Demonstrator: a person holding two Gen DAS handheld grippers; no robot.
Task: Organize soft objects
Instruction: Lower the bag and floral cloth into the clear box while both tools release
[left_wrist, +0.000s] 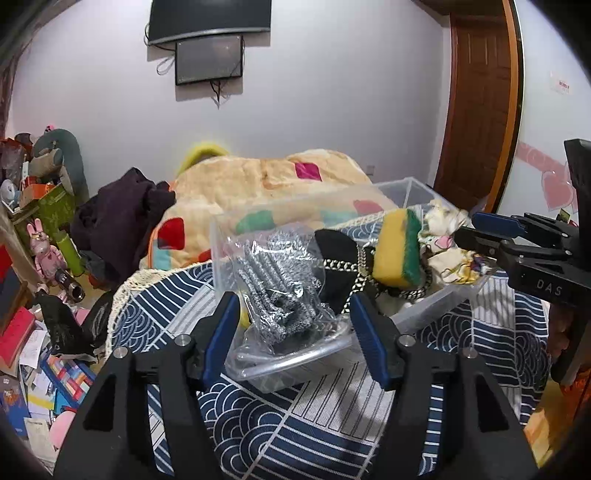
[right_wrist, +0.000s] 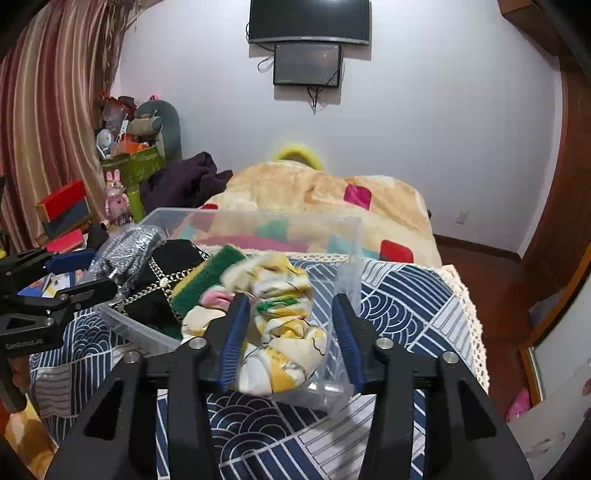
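— Where are your grippers?

— My left gripper (left_wrist: 291, 325) has its jaws spread wide at either side of the clear bin's (left_wrist: 436, 306) near corner, gripping nothing. Just ahead at 12 o'clock sits the bagged steel scrubber (left_wrist: 273, 280). My right gripper (right_wrist: 291, 332) is also spread, empty, its fingers flanking the other end of the bin.

— And the soft things?

— All inside the bin: the floral cloth (right_wrist: 284, 317) between my right fingers, the yellow-green sponge (left_wrist: 397, 247) at 1 o'clock in the left view, with the black chain-trimmed piece (left_wrist: 343, 266) between sponge and scrubber. The bin stands on the blue wave-patterned cloth (left_wrist: 332, 417).
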